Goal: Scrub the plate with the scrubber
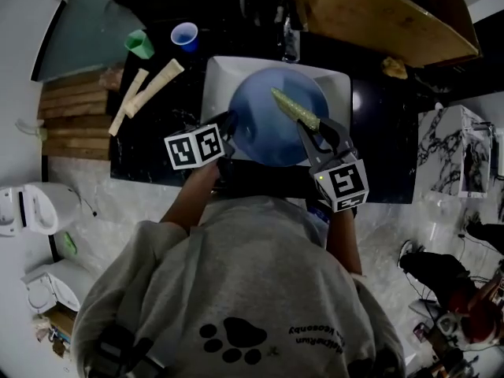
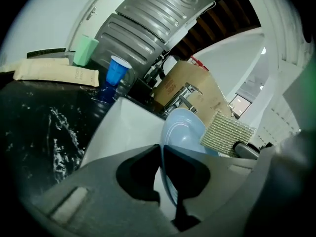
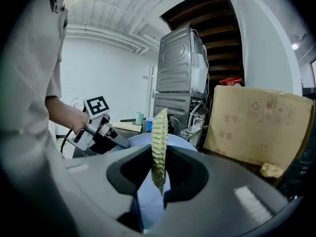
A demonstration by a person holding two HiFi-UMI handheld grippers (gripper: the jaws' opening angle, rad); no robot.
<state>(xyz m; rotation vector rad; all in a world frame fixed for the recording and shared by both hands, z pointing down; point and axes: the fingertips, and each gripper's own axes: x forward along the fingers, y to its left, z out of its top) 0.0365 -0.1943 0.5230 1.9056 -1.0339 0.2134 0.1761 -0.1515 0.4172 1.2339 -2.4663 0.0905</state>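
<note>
A round blue plate (image 1: 268,128) is held tilted above the white sink (image 1: 216,73). My left gripper (image 1: 231,124) is shut on the plate's left rim; in the left gripper view the plate (image 2: 185,130) runs edge-on between the jaws of that gripper (image 2: 162,149). My right gripper (image 1: 303,132) is shut on a yellow-green woven scrubber (image 1: 295,109), which lies against the plate's face near its right side. In the right gripper view the scrubber (image 3: 159,137) stands edge-on between the jaws, with the plate (image 3: 148,201) behind it and the left gripper (image 3: 106,132) at the left.
On the black counter (image 1: 157,144) left of the sink lie two beige packets (image 1: 150,89), a green cup (image 1: 139,44) and a blue cup (image 1: 184,35). A faucet (image 1: 290,42) stands behind the sink. A cardboard box (image 1: 386,14) sits at the back right.
</note>
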